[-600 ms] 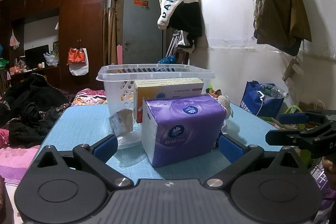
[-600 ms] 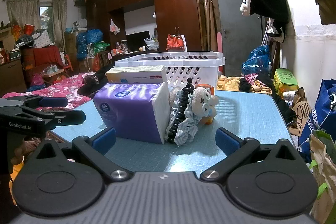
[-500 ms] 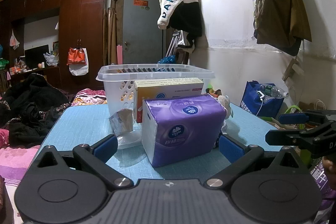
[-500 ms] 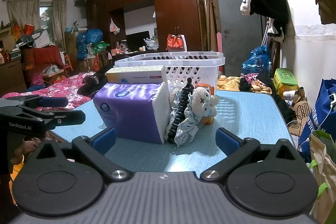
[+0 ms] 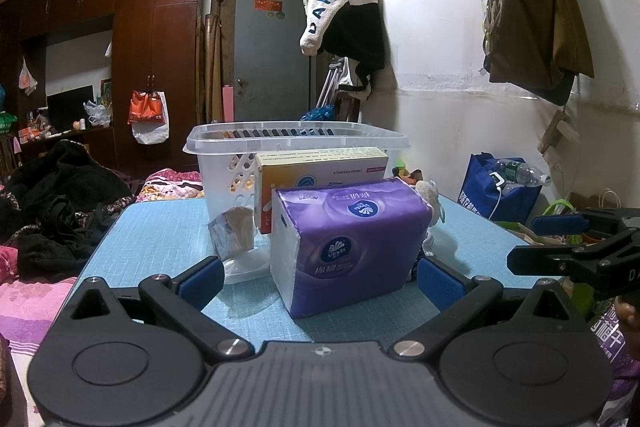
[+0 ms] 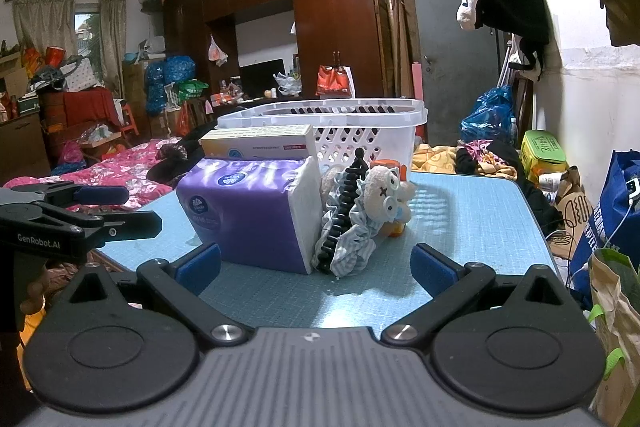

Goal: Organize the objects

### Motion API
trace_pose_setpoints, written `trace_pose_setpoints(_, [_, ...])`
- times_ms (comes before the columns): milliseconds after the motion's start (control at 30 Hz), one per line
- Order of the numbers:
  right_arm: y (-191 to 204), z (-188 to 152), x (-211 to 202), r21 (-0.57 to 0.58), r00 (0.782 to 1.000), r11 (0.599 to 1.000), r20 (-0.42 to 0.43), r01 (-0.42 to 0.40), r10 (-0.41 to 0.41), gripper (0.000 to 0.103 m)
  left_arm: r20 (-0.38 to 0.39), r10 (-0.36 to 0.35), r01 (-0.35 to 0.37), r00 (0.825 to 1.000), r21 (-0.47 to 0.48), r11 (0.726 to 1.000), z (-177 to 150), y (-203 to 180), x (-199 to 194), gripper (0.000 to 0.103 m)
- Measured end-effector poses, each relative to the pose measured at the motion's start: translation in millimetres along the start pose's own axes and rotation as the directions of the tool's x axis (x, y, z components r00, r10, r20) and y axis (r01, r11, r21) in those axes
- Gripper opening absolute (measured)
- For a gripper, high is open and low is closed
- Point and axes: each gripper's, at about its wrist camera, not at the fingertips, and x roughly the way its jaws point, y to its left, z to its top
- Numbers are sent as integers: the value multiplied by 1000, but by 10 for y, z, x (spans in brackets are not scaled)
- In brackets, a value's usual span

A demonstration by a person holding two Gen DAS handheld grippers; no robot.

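A purple tissue pack (image 5: 352, 243) lies on the blue table (image 5: 160, 231), also seen in the right wrist view (image 6: 248, 211). Behind it stands a yellow-white box (image 5: 320, 167) and a white plastic basket (image 5: 296, 143). A small crumpled packet (image 5: 234, 235) sits on a clear lid left of the pack. A black hair claw (image 6: 344, 215), a striped scrunchie (image 6: 356, 239) and a plush toy (image 6: 388, 191) lie right of the pack. My left gripper (image 5: 320, 279) is open just before the pack. My right gripper (image 6: 316, 263) is open, near the pack and claw.
The basket also shows in the right wrist view (image 6: 360, 123). A blue bag (image 5: 500, 191) with a bottle stands right of the table. Bedding and dark clothes (image 5: 60, 211) lie left of it. A wardrobe (image 5: 156, 59) is at the back.
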Motion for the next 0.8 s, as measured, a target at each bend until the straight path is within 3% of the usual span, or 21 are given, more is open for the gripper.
trace_pose_setpoints(533, [-37, -22, -12, 6, 1000, 1000, -7, 4, -4, 103, -4, 9, -9, 1000, 3, 1000, -18, 11, 14, 103])
trace_pose_setpoints(800, [-23, -19, 9, 7, 998, 1000, -60, 8, -8, 103, -7, 11, -11, 1000, 5, 1000, -22, 3, 16, 103])
